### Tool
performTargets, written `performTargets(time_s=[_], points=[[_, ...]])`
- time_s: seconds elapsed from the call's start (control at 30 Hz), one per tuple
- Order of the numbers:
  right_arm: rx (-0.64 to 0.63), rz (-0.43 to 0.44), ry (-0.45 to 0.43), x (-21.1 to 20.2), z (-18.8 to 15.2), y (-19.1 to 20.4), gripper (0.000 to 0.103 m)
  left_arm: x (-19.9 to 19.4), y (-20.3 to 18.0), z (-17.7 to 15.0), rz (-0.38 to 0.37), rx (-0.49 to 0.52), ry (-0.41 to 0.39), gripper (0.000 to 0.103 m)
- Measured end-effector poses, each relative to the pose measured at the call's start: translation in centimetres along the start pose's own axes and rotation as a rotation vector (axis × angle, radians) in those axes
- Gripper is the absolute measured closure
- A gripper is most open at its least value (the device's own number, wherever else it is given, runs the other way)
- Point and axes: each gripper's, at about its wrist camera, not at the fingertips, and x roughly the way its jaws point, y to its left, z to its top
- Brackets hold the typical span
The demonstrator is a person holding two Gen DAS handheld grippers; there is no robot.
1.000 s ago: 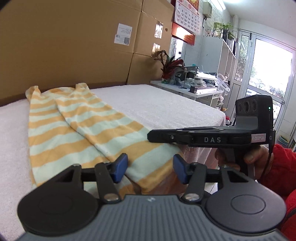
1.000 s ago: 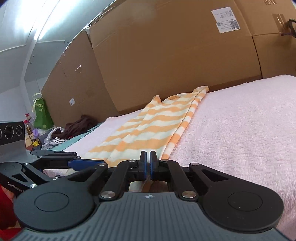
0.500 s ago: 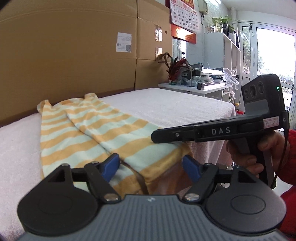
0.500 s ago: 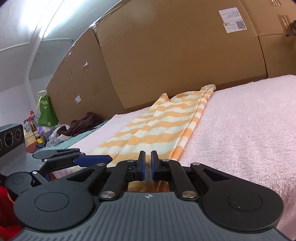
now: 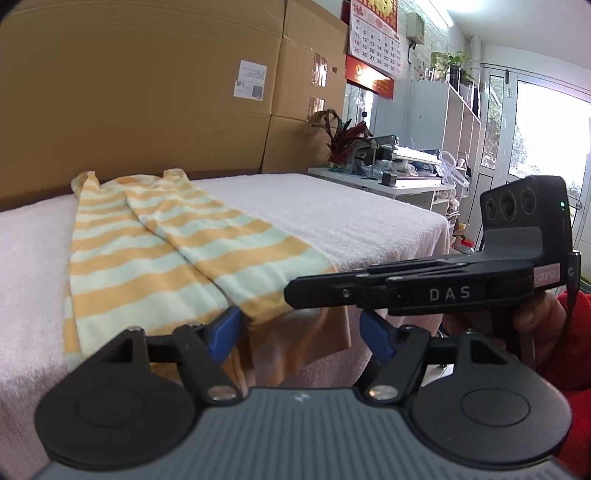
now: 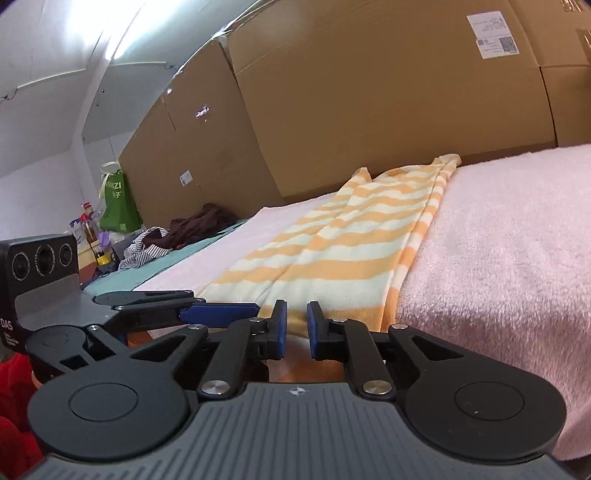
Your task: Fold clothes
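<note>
Nearest the left wrist camera, the left claw (image 5: 299,330) stands released, its blue pads (image 5: 226,330) spread wide with nothing between them, just short of the near edge of the counter (image 5: 332,214). From the right wrist camera, the right claw (image 6: 295,326) is also released, but only narrowly: a slim gap shows between its pads (image 6: 280,325), and no cloth sits in that gap. In the left view the right claw crosses in from 3 o'clock, its tips over the hem.

The striped garment (image 5: 159,254), in orange and pale bands, lies lengthwise on the pink towel-covered counter, folded along its length so one half overlaps the other. Its near hem droops over the counter's front edge, right in front of both claws; its far end, with two strap-like tips, lies at 12 o'clock against the cardboard boxes (image 5: 147,85).

Farther off in the right view, at 9 o'clock, a heap of dark and striped clothes (image 6: 173,236) rests on a teal surface, with a green bag (image 6: 118,203) behind it. In the left view, a wall calendar (image 5: 373,33) hangs at 1 o'clock above a potted plant (image 5: 345,138).
</note>
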Motion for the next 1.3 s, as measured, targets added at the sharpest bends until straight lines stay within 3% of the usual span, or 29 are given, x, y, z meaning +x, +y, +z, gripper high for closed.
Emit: performTargets(time_s=[0.03, 0.13, 0.27, 0.33, 0.47, 0.53, 0.63, 0.77, 0.83, 0.9, 0.97, 1.03, 1.07, 1.1, 1.17, 1.3], points=[[0.028, -0.002, 0.010, 0.0, -0.1, -0.1, 0.091, -0.5, -0.3, -0.2, 0.011, 0.008, -0.006, 0.020], [0.089, -0.014, 0.041, -0.6, -0.6, -0.4, 0.089, -2.2, -0.6, -1.0, 0.056, -0.002, -0.033, 0.014], [0.041, -0.229, 0.107, -1.2, -1.8, 0.2, 0.083, -4.3, 0.9, -2.4, 0.155, -0.131, -0.072, 0.014], [0.059, -0.282, 0.107, -2.1, -2.3, 0.0, 0.081, -5.2, 1.9, -3.2, 0.229, -0.175, -0.086, 0.015], [0.097, -0.276, 0.052, -5.0, -2.5, 0.1, 0.076, -6.6, 3.6, -4.8, 0.355, -0.177, -0.127, 0.013], [0.042, -0.284, 0.016, -6.1, -2.7, 0.7, 0.067, -6.3, 4.1, -4.9, 0.340, -0.125, -0.110, 0.007], [-0.030, -0.267, 0.017, -6.6, -3.2, 0.9, 0.067, -5.5, 4.7, -4.8, 0.299, -0.045, -0.077, 0.006], [0.018, -0.224, 0.028, -5.7, -2.7, -0.4, 0.067, -4.5, 5.0, -4.2, 0.216, -0.018, -0.064, 0.003], [0.037, -0.194, 0.023, -5.2, -2.4, -0.9, 0.067, -4.2, 5.0, -4.0, 0.154, -0.044, -0.054, 0.017], [0.041, -0.172, 0.017, -4.9, -2.1, -1.2, 0.067, -3.9, 4.8, -4.0, 0.116, -0.064, -0.052, 0.017], [0.044, -0.161, 0.010, -4.6, -1.9, -1.6, 0.067, -4.1, 4.9, -4.1, 0.122, -0.094, -0.074, 0.024], [0.062, -0.159, -0.009, -5.1, -1.8, -1.8, 0.067, -4.6, 5.6, -4.1, 0.118, -0.189, -0.099, 0.049], [0.072, -0.158, -0.019, -5.4, -1.7, -1.9, 0.067, -5.0, 6.0, -4.1, 0.097, -0.243, -0.117, 0.056], [0.075, -0.146, -0.027, -5.7, -1.8, -1.9, 0.066, -5.1, 6.0, -4.2, 0.095, -0.253, -0.117, 0.058], [0.067, -0.138, -0.035, -6.1, -1.8, -1.7, 0.065, -5.2, 5.8, -4.4, 0.111, -0.238, -0.104, 0.048], [0.026, -0.134, -0.034, -6.4, -1.7, -1.0, 0.065, -5.8, 6.0, -5.6, 0.218, -0.178, -0.020, 0.046]])
